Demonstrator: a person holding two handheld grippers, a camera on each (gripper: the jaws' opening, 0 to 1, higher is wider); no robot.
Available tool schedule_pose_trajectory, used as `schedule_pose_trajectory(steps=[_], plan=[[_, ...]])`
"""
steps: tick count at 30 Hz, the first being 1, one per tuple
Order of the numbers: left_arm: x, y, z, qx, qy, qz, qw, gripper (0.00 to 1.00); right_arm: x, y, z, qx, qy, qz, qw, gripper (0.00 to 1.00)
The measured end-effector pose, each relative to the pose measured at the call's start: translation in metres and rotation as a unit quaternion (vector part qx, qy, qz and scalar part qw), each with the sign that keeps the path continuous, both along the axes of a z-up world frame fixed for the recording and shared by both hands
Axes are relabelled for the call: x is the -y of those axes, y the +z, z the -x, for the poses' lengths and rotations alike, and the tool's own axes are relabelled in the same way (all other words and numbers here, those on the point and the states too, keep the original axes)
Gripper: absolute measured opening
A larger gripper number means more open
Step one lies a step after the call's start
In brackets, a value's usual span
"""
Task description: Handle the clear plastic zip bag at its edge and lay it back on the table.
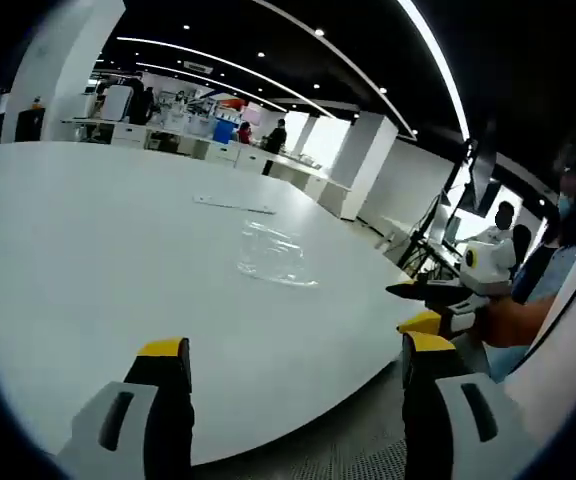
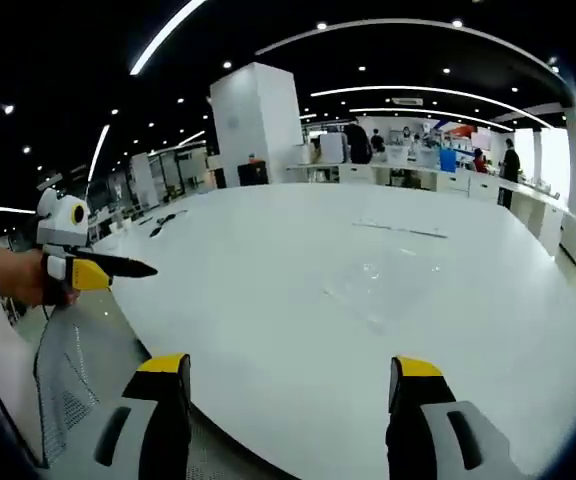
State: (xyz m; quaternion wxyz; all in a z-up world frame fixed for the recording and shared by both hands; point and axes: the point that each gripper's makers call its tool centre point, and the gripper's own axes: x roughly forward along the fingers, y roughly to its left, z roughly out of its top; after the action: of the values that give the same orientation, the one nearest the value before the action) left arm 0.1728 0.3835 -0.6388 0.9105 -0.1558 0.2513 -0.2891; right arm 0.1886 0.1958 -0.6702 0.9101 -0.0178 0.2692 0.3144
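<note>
The clear plastic zip bag [image 1: 273,255] lies flat on the white counter [image 1: 88,250], well in from the near rim. Both tools are held off the counter, at or outside its edge, and neither touches the bag.

Left tool [image 1: 293,365]: jaws spread, released, nothing between them. In the left gripper view the bag lies straight ahead, beyond the jaw tips, slightly up the counter.

Right tool [image 2: 290,375]: jaws spread, released, nothing between them. In the right gripper view the bag [image 2: 383,280] lies ahead and a little to the right of centre.

The bag's long axis cannot be told with confidence; the film is nearly invisible against the counter. A thin strip [image 1: 233,204] lies beyond the bag, apart from it.

Which tool is nearer cannot be settled; judged by apparent size, the two are about equally far. The counter surface between each tool and the bag's near edge is bare, so a low, forward approach to that edge appears unobstructed.
</note>
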Motion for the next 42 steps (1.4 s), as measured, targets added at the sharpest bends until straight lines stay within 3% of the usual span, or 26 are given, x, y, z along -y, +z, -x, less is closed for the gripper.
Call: schedule_pose_trajectory(steps=[42], plan=[[0.0032,0.0006,0.0037,0.001,-0.007,-0.003,1.0000,0.85,-0.0013,-0.0017,0.0022,-0.003,0.005,0.009,0.9999,0.80]])
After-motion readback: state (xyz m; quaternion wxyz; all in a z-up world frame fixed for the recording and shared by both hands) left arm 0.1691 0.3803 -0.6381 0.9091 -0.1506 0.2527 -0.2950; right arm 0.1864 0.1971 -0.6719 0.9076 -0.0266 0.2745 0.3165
